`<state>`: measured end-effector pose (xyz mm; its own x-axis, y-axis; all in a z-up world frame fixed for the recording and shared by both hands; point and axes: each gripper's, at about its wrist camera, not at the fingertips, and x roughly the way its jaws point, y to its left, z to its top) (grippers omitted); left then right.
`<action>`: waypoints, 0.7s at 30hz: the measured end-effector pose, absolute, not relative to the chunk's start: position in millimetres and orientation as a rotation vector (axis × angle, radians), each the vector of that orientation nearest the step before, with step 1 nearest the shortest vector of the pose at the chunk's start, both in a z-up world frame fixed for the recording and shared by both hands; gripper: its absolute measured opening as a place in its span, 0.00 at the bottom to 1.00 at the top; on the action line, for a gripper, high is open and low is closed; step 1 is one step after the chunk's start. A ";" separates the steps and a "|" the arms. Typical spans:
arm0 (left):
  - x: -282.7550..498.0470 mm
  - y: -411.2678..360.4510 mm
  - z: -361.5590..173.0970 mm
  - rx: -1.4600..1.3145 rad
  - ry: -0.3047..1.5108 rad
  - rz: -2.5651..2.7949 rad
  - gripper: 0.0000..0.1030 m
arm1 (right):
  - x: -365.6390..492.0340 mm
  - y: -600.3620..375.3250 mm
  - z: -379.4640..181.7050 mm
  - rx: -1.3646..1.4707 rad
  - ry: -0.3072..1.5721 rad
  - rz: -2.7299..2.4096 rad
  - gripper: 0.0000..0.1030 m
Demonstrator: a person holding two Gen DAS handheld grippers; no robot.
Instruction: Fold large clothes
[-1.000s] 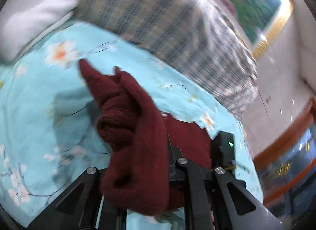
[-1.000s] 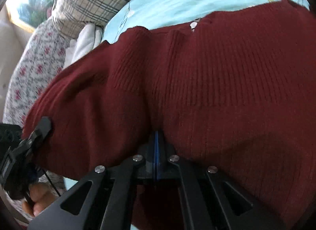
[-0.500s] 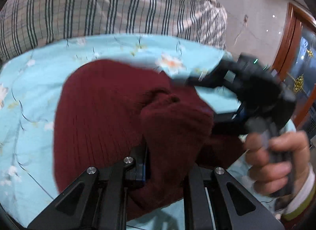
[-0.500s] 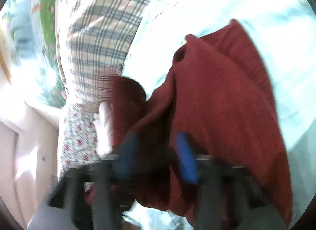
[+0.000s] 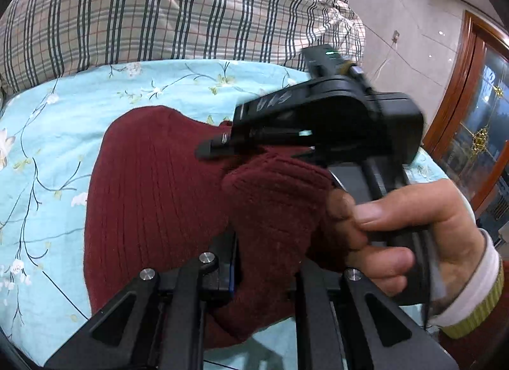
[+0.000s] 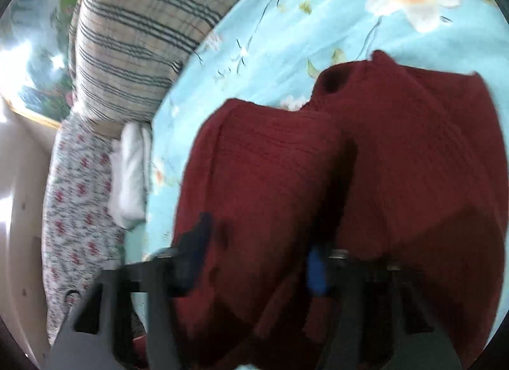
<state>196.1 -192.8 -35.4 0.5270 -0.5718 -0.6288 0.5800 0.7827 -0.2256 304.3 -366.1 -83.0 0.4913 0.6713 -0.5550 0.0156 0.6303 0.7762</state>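
My left tongs (image 5: 267,261) clamp a bunched fold of the dark-red ribbed knit sweater (image 5: 152,198). My right tongs (image 6: 257,255), just closing, straddle another fold. The sweater lies on the turquoise floral bedsheet (image 5: 51,134), open sheet leftward, plaid pillow (image 5: 159,10) behind.
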 end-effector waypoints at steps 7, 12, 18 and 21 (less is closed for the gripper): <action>185.2 -226.2 -0.8 -0.010 0.677 -0.789 0.11 | 273.7 -404.3 -17.6 0.687 0.776 0.476 0.17; 192.3 -269.2 -41.6 0.022 0.791 -0.833 0.11 | 274.2 -436.9 -60.3 0.636 0.896 0.374 0.17; 191.0 -281.8 -57.4 0.058 0.824 -0.828 0.14 | 274.7 -450.0 -93.3 0.701 0.908 0.372 0.18; 189.1 -276.2 -51.5 0.042 0.844 -0.846 0.17 | 272.6 -443.4 -87.5 0.658 0.899 0.357 0.18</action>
<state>189.1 -276.2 -51.5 0.3668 -0.6426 -0.6727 0.6742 0.6819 -0.2838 272.6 -443.4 -87.5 0.5831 0.5446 -0.6029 -0.0177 0.7504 0.6607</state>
